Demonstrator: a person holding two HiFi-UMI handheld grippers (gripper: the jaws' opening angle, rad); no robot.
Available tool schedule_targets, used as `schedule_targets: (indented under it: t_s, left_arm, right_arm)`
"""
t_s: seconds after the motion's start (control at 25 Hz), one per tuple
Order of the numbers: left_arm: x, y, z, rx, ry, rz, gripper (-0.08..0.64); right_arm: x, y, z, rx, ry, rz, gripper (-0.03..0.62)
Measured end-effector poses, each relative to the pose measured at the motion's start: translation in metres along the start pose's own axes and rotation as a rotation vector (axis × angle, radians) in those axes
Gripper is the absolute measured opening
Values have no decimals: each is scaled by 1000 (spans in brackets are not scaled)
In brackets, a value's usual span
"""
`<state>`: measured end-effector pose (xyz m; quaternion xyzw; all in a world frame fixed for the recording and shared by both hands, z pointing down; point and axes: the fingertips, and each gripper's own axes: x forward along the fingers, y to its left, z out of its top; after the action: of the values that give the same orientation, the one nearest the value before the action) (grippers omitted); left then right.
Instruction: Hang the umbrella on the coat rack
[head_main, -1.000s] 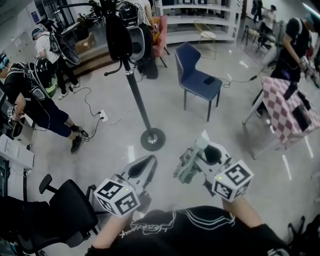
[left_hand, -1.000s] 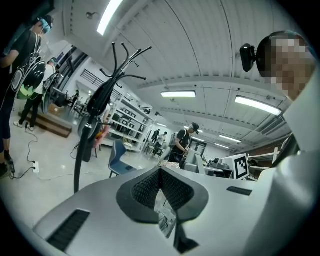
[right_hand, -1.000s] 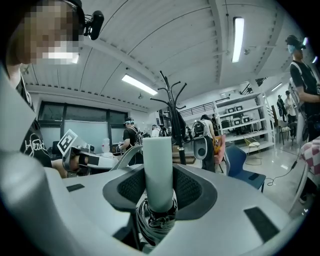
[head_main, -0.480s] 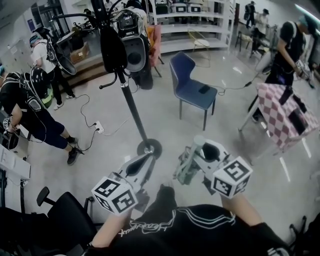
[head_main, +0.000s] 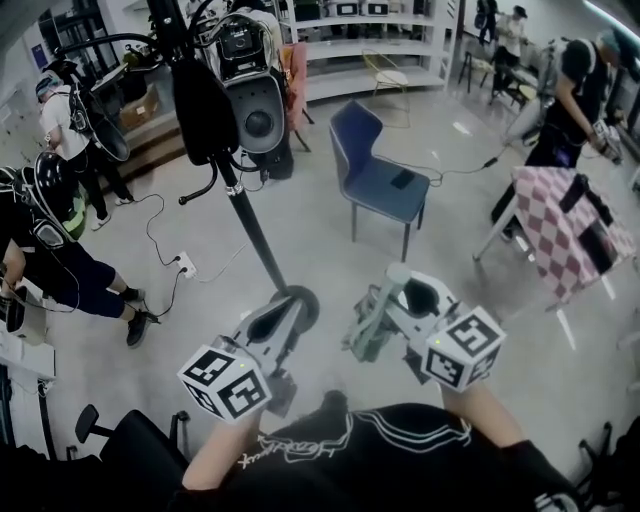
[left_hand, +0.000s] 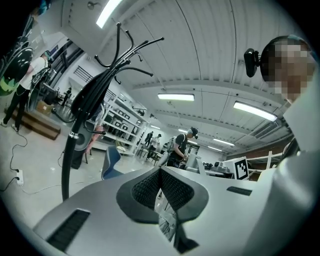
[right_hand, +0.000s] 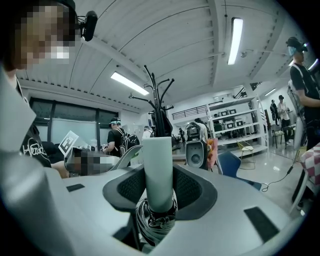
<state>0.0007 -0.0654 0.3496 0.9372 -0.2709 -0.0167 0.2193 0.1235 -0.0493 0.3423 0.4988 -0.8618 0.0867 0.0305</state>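
In the head view, my right gripper (head_main: 388, 300) is shut on a folded umbrella (head_main: 366, 334), whose pale green handle (head_main: 396, 277) sticks out past the jaws. The right gripper view shows that handle (right_hand: 158, 170) upright between the pads, with the bundled grey canopy (right_hand: 154, 224) below it. My left gripper (head_main: 286, 312) is shut with nothing in it, its tip over the round base (head_main: 306, 299) of the black coat rack (head_main: 245, 215). A black garment (head_main: 204, 108) hangs on the rack. The rack's hooks (left_hand: 126, 44) rise high in the left gripper view.
A blue chair (head_main: 376, 172) stands behind the rack on the right. A large speaker (head_main: 252, 112) is behind the pole. A checkered table (head_main: 568, 226) is at the right, and people (head_main: 48, 250) and floor cables (head_main: 186, 266) are at the left. A black office chair (head_main: 125, 450) is bottom left.
The rack and its base have drawn closer and now sit just past the left gripper's tip. Both grippers keep their pose, and the umbrella stays gripped.
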Motion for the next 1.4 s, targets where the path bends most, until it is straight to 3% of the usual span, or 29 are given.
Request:
schedule_targets:
  t_s: [0.84, 1.4]
  left_arm:
    - [87, 152, 64, -59, 19, -38, -2]
    - [95, 190, 88, -27, -2, 0, -2]
  right_arm:
    - [162, -81, 31, 34, 49, -44, 161]
    - [231, -105, 58, -11, 16, -22, 161]
